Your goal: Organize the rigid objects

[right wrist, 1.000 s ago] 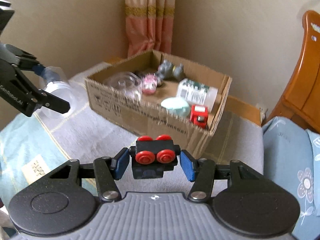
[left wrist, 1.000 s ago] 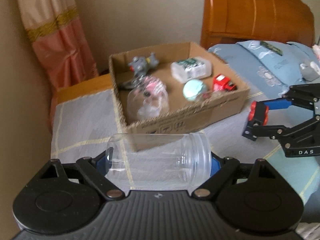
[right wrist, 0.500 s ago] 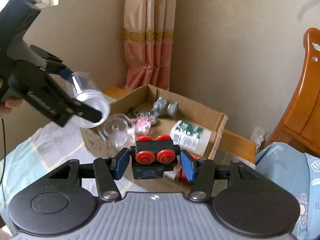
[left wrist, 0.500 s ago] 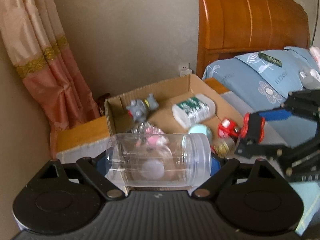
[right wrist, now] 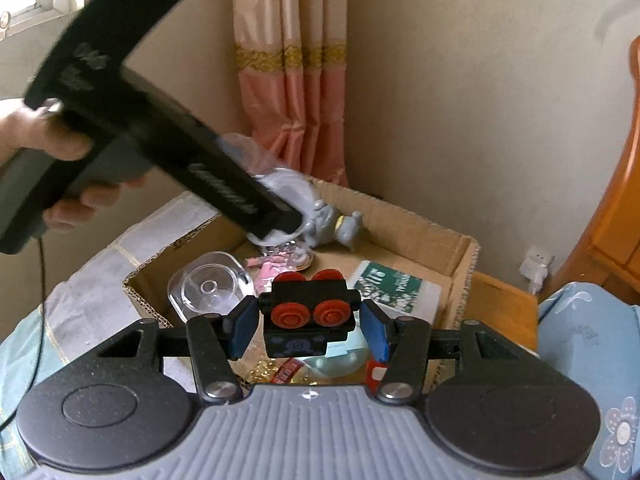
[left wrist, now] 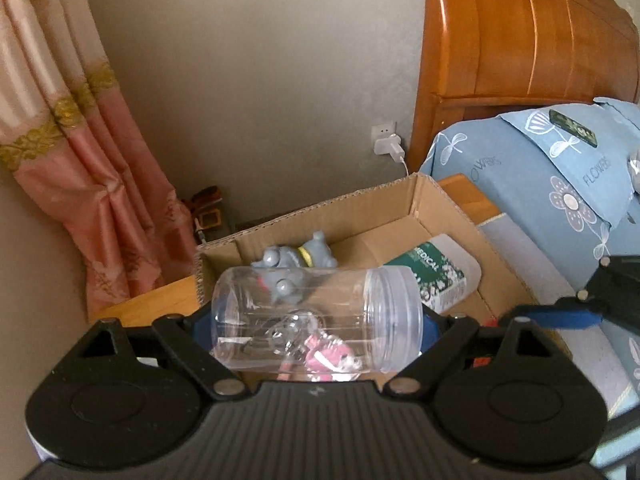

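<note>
Left wrist view shows the left claw (left wrist: 316,320) clamped on a clear plastic jar (left wrist: 316,320), which lies sideways between the blue pads, its ribbed mouth end to the right. The jar hangs above the near half of an open cardboard box (left wrist: 436,200). Seen partly through the jar, the box holds a grey toy animal (left wrist: 298,258) near its back wall, a white bottle with a green label (left wrist: 436,276) to the right of that, and a pink toy (left wrist: 324,356) close to the front wall.

Right wrist view shows the right claw (right wrist: 306,322) with a black toy car with red wheels (right wrist: 306,316) between its blue pads; a narrow gap shows on each side of the car, so whether the pads press it cannot be told. The car is above the front edge of the box (right wrist: 460,248). Inside the box, a clear dome lid (right wrist: 210,290) rests in the front left corner. A hand (right wrist: 52,144) holds the left claw's handle, left of the box. Behind the box hangs a pink curtain (right wrist: 292,80).
</note>
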